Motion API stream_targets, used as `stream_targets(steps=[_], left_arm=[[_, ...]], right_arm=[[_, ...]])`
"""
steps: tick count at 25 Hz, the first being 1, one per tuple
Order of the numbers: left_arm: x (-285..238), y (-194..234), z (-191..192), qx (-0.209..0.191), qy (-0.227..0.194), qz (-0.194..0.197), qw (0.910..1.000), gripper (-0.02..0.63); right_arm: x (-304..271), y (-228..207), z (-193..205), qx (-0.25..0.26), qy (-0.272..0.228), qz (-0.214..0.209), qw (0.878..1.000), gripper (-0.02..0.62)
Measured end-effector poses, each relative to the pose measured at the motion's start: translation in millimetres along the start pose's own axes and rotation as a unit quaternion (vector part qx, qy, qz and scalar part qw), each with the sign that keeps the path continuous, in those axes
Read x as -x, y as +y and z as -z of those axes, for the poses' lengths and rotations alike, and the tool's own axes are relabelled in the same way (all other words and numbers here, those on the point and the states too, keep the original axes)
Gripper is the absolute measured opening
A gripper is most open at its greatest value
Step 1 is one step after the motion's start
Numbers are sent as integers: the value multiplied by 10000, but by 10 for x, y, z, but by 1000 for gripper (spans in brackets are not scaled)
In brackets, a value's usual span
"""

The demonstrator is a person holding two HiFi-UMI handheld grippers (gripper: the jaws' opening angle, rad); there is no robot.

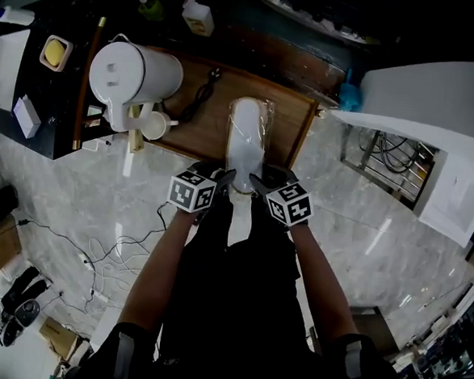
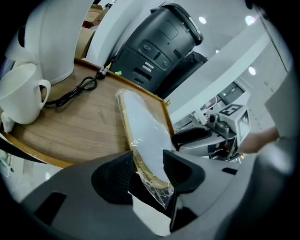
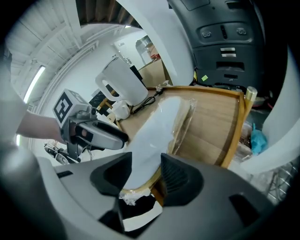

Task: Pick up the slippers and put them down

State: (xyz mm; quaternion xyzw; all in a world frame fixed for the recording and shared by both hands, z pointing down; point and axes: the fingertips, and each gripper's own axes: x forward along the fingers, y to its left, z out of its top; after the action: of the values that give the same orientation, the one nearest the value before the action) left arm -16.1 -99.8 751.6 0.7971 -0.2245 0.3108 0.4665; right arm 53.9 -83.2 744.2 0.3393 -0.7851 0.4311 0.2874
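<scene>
- While the left gripper [image 2: 146, 171] has its jaws released, the near end of the slippers [image 2: 143, 126] lies between them, not clamped.
- Right gripper [image 3: 146, 171]: jaws likewise parted, astride that same end.
- Slippers: pale pair in clear film [image 2: 157, 192], flat on wooden tray [image 2: 89, 129], stretching ahead of both jaws.
- Farther ahead, left of the left jaws: black cable [image 2: 77, 89], white mug [image 2: 21, 93], white jug [image 2: 51, 42].
</scene>
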Motion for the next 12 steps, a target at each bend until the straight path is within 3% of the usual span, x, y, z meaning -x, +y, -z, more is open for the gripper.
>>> stream_targets(steps=[12], left_arm=[[-141,91,-6,36,269,-10,9996,253]], right_arm=[[-77,-104,-61,-27,445,186,9988,258]])
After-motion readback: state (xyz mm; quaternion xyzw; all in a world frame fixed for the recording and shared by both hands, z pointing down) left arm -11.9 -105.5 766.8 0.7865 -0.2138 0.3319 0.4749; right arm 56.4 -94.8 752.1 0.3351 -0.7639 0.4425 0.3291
